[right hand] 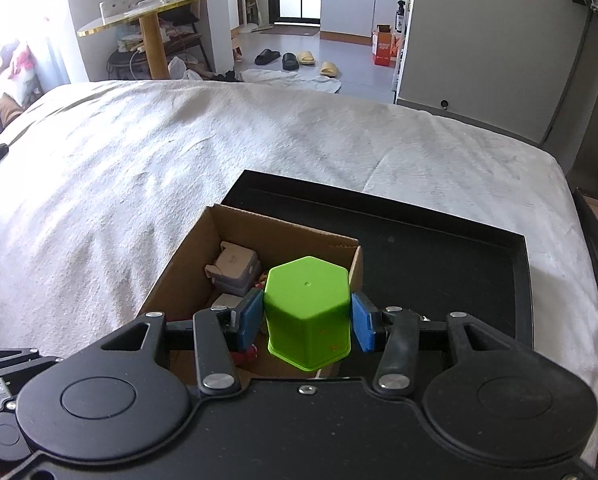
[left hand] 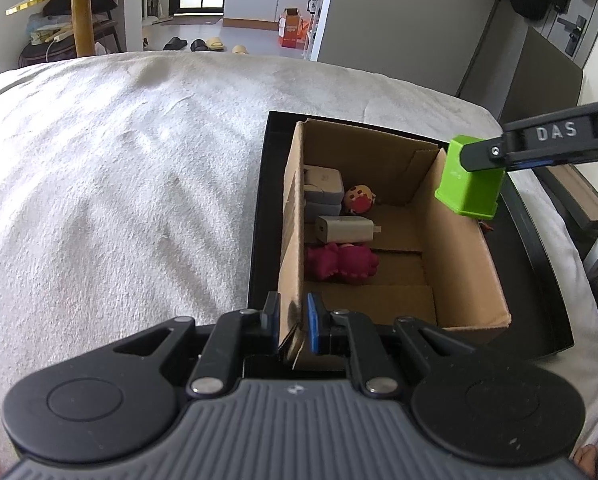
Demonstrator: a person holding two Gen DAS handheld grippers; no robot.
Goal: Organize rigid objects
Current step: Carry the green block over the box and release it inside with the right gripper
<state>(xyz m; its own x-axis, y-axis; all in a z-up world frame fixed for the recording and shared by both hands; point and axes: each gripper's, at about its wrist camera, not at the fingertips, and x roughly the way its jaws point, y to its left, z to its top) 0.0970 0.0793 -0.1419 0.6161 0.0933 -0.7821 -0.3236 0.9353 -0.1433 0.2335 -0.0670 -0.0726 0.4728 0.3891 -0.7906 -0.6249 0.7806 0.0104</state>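
On the bed, your left hand-held gripper (left hand: 293, 326) pinches the cardboard box (left hand: 451, 240) wall, probably to steady it, while your right hand-held gripper (right hand: 305, 322) grasps the green cup (right hand: 307, 312), upside down, above the box's right edge.

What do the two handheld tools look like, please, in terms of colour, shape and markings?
Both are black, with two round discs flanking silver-pinned linkage arms. The left tool has blue finger pads and a ribbed grey body. The right tool also has blue pads; the left wrist view shows raised "DAS" lettering on its side.
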